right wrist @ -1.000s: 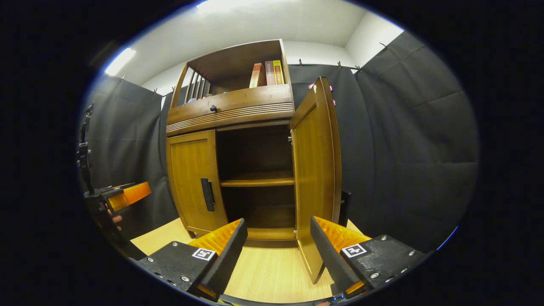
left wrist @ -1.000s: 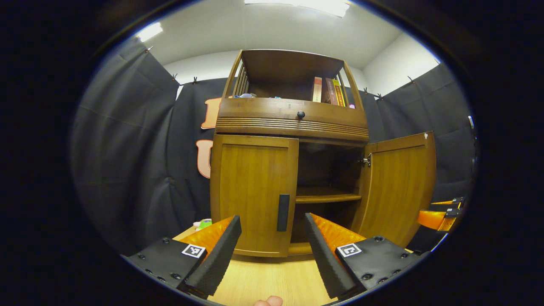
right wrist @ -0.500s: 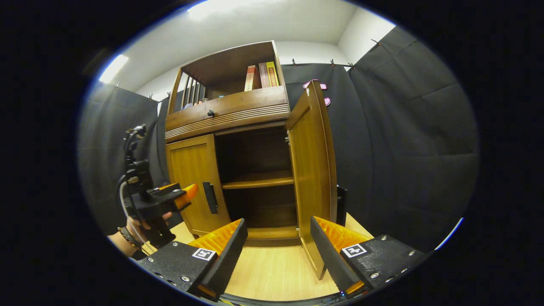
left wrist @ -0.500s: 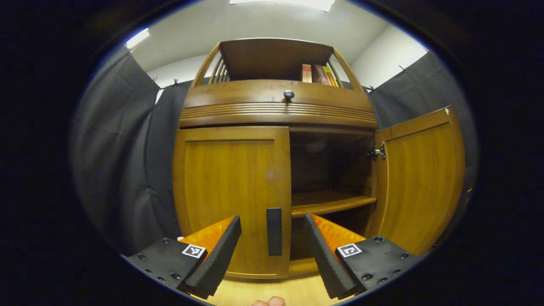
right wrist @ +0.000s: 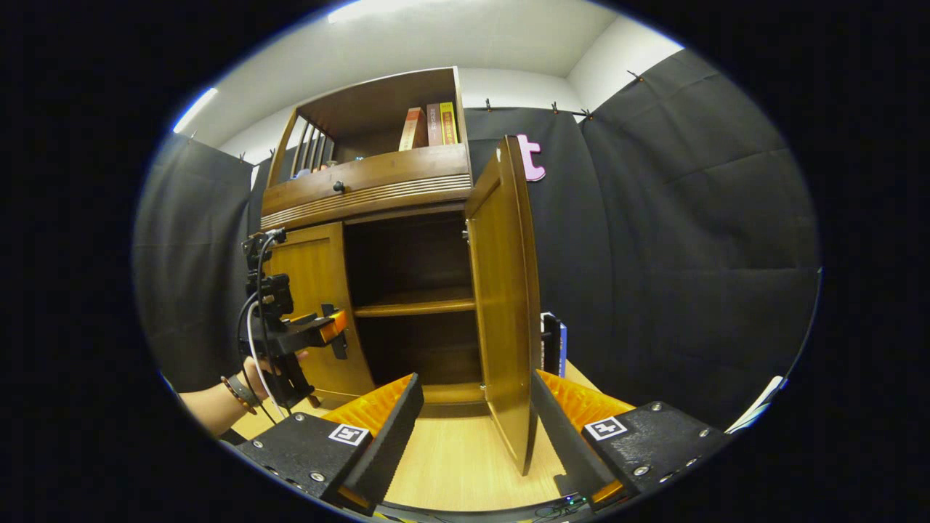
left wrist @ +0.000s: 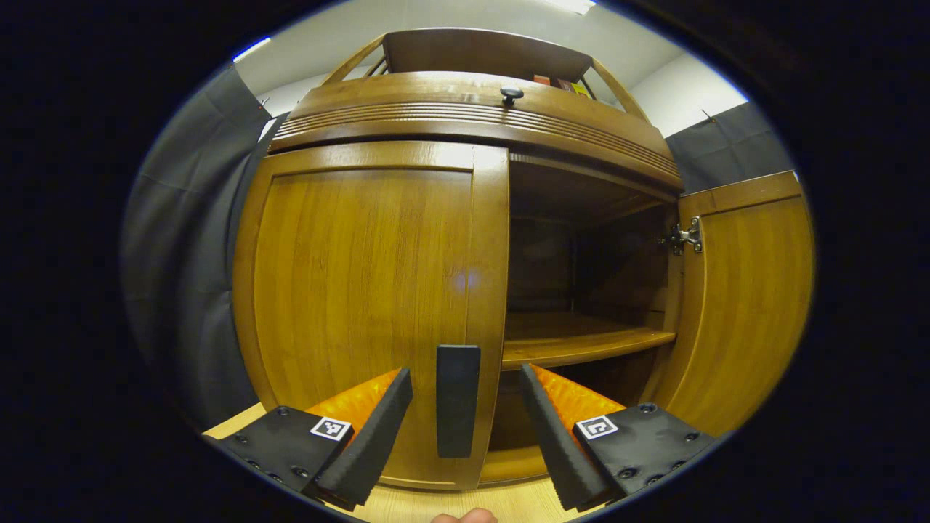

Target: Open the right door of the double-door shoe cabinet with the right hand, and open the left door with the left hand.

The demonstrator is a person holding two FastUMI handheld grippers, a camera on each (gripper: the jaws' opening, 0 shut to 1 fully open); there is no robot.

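Wooden and honey-brown, the shoe cabinet (left wrist: 479, 109) stands on a pale wood desk (right wrist: 450, 465) against the black booth cloth. Its right door (left wrist: 748, 305) is swung wide open, showing a dark interior with one shelf (left wrist: 574, 341) across the middle. Its left door (left wrist: 363, 290) is closed, flush with the frame, and a dark vertical handle (left wrist: 458, 410) sits near its inner edge, low down.

In the left gripper view the left tongs (left wrist: 465, 428) are released, fingers spread apart, with the handle standing between them but touching neither. In the right gripper view the same tongs (right wrist: 336, 328) are seen from the side, held by a hand (right wrist: 280, 363) with a bracelet at the wrist, their tips right at the handle (right wrist: 338, 341) of the left door (right wrist: 312, 305).

The right tongs (right wrist: 472, 428) are released too, fingers wide, near the desk and gripping nothing. The open right door (right wrist: 505, 305) stands edge-on between them, farther off; whether it touches either finger I cannot tell.

Above the doors runs a drawer front with a small round knob (left wrist: 511, 93). On the open top shelf stand a few books (right wrist: 427, 126) at the right.
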